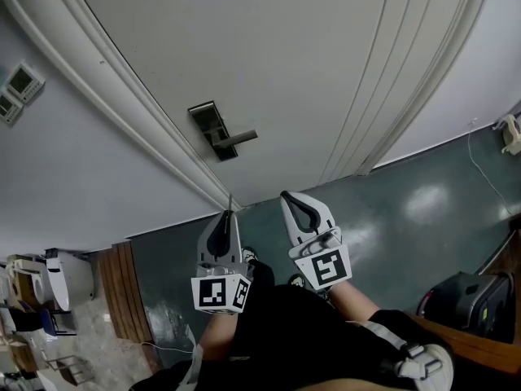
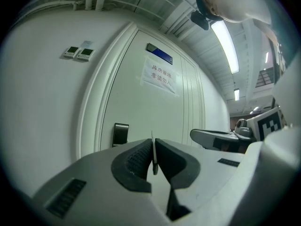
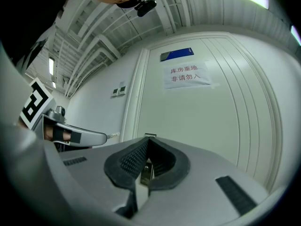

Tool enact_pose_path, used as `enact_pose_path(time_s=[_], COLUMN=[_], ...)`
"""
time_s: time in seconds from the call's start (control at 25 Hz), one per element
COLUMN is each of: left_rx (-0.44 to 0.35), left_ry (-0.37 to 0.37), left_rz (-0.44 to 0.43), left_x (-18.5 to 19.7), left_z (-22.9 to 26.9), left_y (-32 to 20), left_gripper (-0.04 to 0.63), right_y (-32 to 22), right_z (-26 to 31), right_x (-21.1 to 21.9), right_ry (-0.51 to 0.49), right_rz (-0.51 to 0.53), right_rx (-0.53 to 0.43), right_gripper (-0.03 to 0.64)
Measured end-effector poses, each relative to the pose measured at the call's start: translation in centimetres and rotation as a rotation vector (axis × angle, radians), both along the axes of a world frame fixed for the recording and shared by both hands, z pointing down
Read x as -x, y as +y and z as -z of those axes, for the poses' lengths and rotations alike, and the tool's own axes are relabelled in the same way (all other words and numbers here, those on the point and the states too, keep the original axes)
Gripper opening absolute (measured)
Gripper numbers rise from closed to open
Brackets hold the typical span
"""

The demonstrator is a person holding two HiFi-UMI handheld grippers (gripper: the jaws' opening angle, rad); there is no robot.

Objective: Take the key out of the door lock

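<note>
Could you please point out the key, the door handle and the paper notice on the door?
key (image 2: 153, 150), left gripper view, middle of its thin edge.
door handle (image 1: 237, 139), head view, middle of the lever.
paper notice (image 3: 187, 76), right gripper view, centre of the sheet.

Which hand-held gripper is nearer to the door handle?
Left, probably. The left hand-held gripper is straight below the door handle; the right hand-held gripper is below and farther right.

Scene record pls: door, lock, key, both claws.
door: white, paper notice taped on it
lock: dark plate with lever handle, neither claw touching it
key: thin metal blade seen edge-on, clear of the lock
left claw: shut on key, held back from the door
right claw: shut, nothing held, beside the left claw
</note>
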State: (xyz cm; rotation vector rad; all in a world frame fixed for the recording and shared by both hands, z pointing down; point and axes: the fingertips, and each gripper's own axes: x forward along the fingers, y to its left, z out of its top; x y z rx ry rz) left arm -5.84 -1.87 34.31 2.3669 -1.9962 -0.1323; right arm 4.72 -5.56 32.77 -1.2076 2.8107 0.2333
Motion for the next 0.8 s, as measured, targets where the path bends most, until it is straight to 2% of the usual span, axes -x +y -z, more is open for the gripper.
enact_pose_path(time_s=[0.28,0.8], left_rx=[0.006,-0.002], left_ry=[-0.012,-0.007], left_rz=[0.037,0.047], left_x=[1.8,3.0], left_z=[-0.1,0.1], left_y=[0.7,1.5], left_gripper=[0.035,0.035], right_y=[0.3,0.8], right_z=[-1.0,-0.8], right_x=[0.8,1.7], right_ry=[0.021,0.021], right_rz=[0.011,0.010], right_rx=[0.027,0.014], right_gripper=[0.008,0.008])
